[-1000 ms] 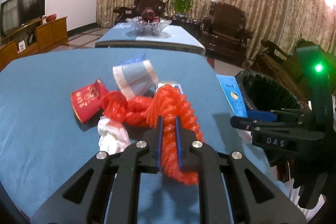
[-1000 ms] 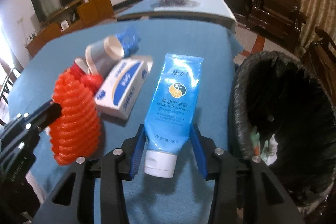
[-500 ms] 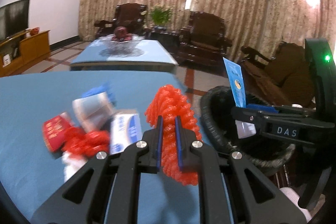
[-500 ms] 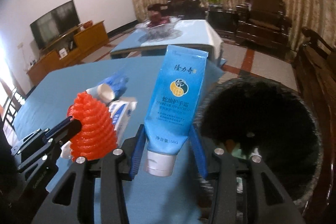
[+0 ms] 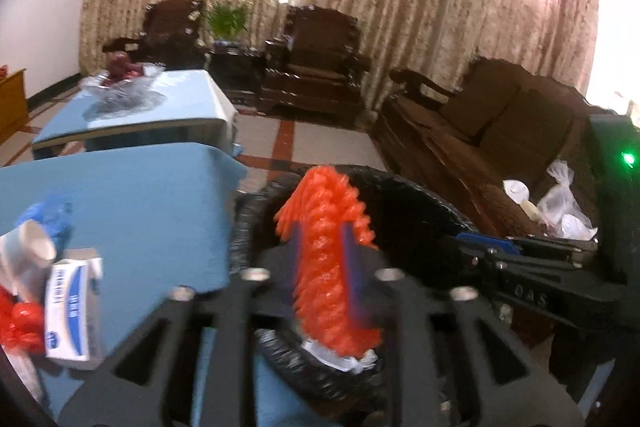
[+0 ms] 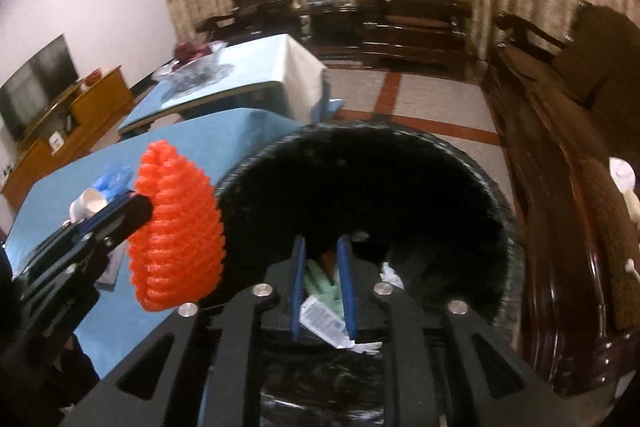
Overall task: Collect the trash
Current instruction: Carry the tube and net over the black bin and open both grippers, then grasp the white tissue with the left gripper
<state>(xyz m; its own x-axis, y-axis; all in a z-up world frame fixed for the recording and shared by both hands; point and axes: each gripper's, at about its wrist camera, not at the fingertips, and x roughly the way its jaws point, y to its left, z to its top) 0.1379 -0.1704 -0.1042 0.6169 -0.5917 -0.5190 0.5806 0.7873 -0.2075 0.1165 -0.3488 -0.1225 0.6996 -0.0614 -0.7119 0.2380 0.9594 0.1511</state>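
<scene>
My left gripper [image 5: 322,267] is shut on an orange foam net sleeve [image 5: 326,259], held over the rim of the black-lined trash bin [image 5: 404,199]. The sleeve also shows in the right wrist view [image 6: 176,235], at the bin's left edge. My right gripper [image 6: 322,287] is over the bin's mouth [image 6: 496,211], jaws a little apart with nothing between them. Trash lies inside the bin, including green and white scraps [image 6: 320,287]. On the blue table [image 5: 140,195] lie a white and blue box [image 5: 70,311], a paper cup [image 5: 28,255] and red wrapping [image 5: 20,323].
A dark wooden sofa [image 5: 500,131] with plastic bags [image 5: 560,207] stands right of the bin. A second blue table with a glass fruit bowl [image 5: 120,87] is behind, with armchairs [image 5: 316,63] and curtains beyond. A TV and wooden cabinet [image 6: 60,107] are at far left.
Both grippers have swung right from the table to the bin. The blue tube that my right gripper held is gone from its jaws, which have narrowed. My left gripper still holds the orange sleeve.
</scene>
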